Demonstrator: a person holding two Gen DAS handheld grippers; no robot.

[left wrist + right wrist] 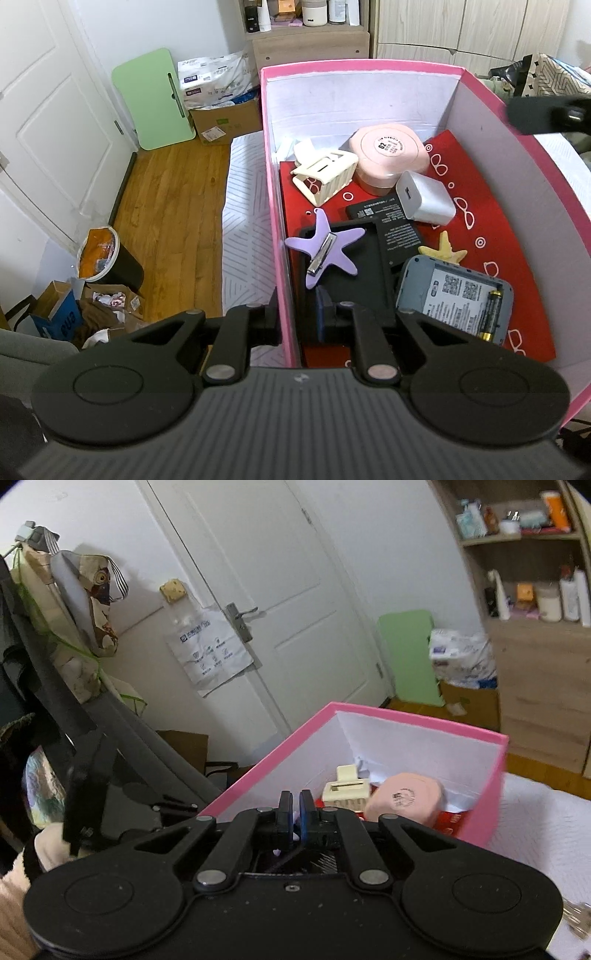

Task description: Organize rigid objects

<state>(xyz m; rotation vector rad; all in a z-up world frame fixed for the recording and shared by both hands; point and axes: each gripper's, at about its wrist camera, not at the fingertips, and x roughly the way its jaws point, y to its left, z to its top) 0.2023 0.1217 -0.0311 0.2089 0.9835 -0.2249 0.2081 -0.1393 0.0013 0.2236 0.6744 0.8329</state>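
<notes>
**Now: one pink box, nine things inside**

Inside your pink box point(275, 192) the left wrist view lets you count: one cream claw hair clip point(325, 173), one round pink compact point(389, 157), one white charger plug point(424, 197), one flat black battery pack point(395, 229), one black tray point(354, 280), one purple starfish clip point(327, 251) lying on that tray, one yellow starfish point(445, 249), and one grey device point(452, 295) with its back open and one battery point(491, 314) seated in it. All rest on the box's red patterned floor.

Your left tongs point(297, 317) straddle the box's near left wall, one finger outside and one inside, pinched narrow onto that wall. The black tray lies just ahead of the inner finger; the purple starfish clip is a little farther along.

Your right tongs point(294, 812) are drawn fully together with nothing visibly gripped between the pads. They sit at the near corner of the box, with the cream clip and pink compact just beyond their tips. The box stands on a white patterned bed cover point(245, 229).
</notes>
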